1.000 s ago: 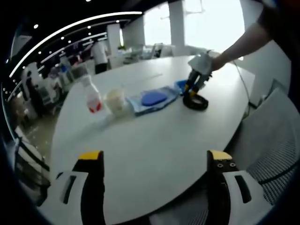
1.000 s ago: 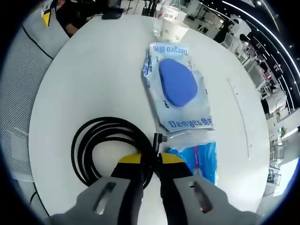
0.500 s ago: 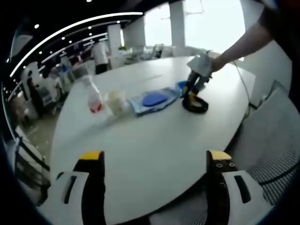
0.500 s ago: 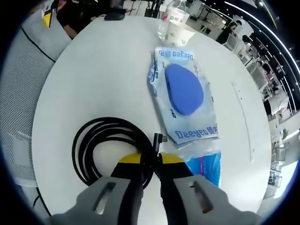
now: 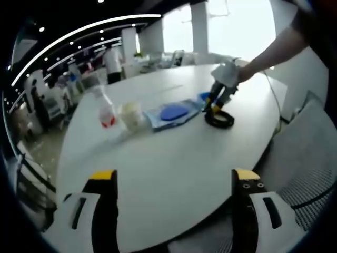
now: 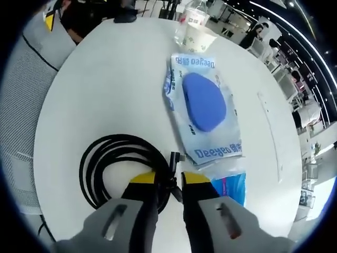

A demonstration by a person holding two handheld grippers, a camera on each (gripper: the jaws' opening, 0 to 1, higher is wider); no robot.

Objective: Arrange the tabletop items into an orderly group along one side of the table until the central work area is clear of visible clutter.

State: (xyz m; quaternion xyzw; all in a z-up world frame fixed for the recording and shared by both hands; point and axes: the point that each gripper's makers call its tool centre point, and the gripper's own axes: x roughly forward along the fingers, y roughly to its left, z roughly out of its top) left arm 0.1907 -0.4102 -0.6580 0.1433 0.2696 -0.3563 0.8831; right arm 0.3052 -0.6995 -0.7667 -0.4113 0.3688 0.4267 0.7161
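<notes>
A round white table (image 5: 174, 158) stands in an open office; bright windows (image 5: 231, 23), curved ceiling light strips (image 5: 79, 34), a grey mesh chair (image 5: 310, 163)

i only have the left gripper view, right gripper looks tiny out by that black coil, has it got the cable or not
Observer: In the right gripper view the right gripper has its jaws closed onto the black cable, gripping the coil near its plug end.
Operator: whats the blue thing beside it
Observer: A clear packet printed "Deeyeo" with a blue oval pad inside, lying flat next to the coil.
Operator: anything under that packet
Observer: A second, smaller blue packet lies at its near end, beside the right gripper's jaw.
</notes>
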